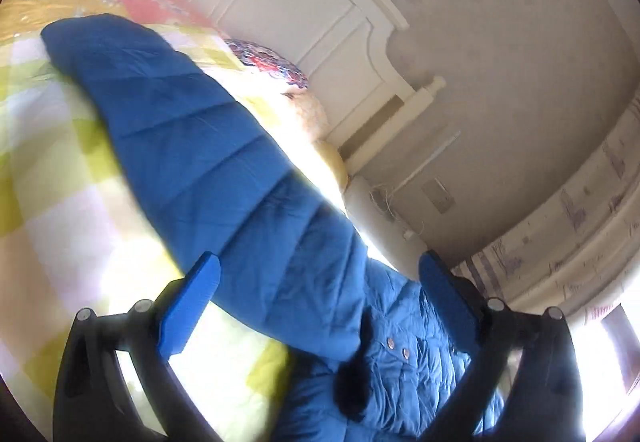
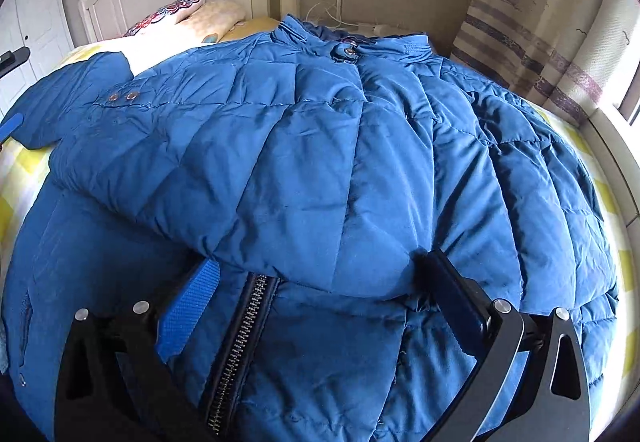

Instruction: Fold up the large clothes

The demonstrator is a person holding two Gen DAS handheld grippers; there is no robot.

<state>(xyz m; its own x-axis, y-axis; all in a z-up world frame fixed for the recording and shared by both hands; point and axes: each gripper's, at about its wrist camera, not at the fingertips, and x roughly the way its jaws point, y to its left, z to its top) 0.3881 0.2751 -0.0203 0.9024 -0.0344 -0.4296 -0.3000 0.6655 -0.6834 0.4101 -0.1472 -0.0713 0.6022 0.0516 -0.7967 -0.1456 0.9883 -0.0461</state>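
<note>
Folding the blue jacket (image 2: 320,162) spread on the bed (image 1: 60,202), we hold both the left gripper (image 1: 316,306) and right gripper (image 2: 320,302) wide open, empty, straddling the sleeves toward 12 o'clock to grab.

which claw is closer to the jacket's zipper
Right. The right claw sits open directly over the zipper on the jacket front; the left claw is open around the outstretched sleeve, no zipper in view.

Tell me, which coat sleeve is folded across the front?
The sleeve in the right wrist view: it lies across the coat's chest, cuff near the zipper. The other sleeve sticks straight out over the checked bedspread.
</note>
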